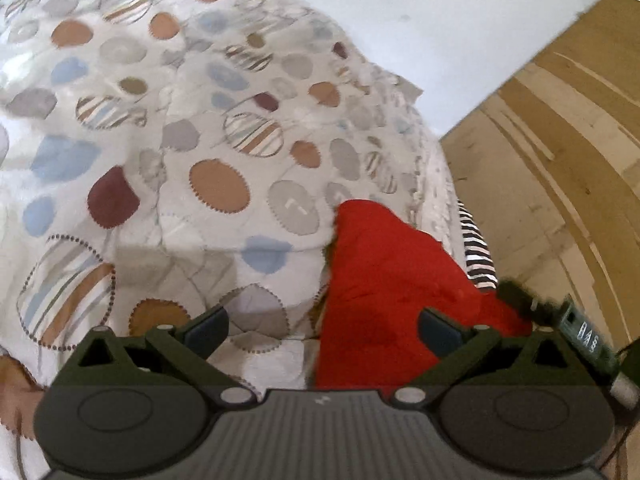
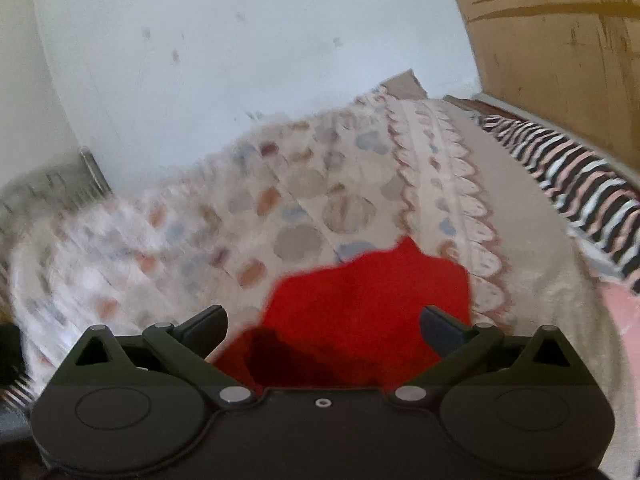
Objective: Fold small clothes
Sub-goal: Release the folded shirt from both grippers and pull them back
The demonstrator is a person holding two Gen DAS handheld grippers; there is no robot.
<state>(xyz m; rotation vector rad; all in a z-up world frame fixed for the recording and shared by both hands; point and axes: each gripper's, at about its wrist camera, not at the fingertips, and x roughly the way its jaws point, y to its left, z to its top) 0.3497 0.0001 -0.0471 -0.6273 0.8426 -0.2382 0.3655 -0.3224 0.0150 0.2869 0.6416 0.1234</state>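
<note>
Red garment (image 1: 384,288) lying loose on the patterned bedspread (image 1: 160,128), both sets of jaws wide apart and gripping nothing.

Left gripper (image 1: 322,326) held above the bed with the red cloth under its right-hand side; right gripper (image 2: 324,326) poised over the same cloth (image 2: 360,304), fingers clear of it. Spread wide probably to leave the piece lying flat where it is (a release or a fresh approach, hard to say which). Near edge of the cloth cut off behind both gripper bodies, so fold state unreadable. Striped fabric (image 2: 580,184) along the bed's far side, only partly in view. Right view blurred at left; dark object (image 1: 568,320) at right of the left view unclear.
</note>
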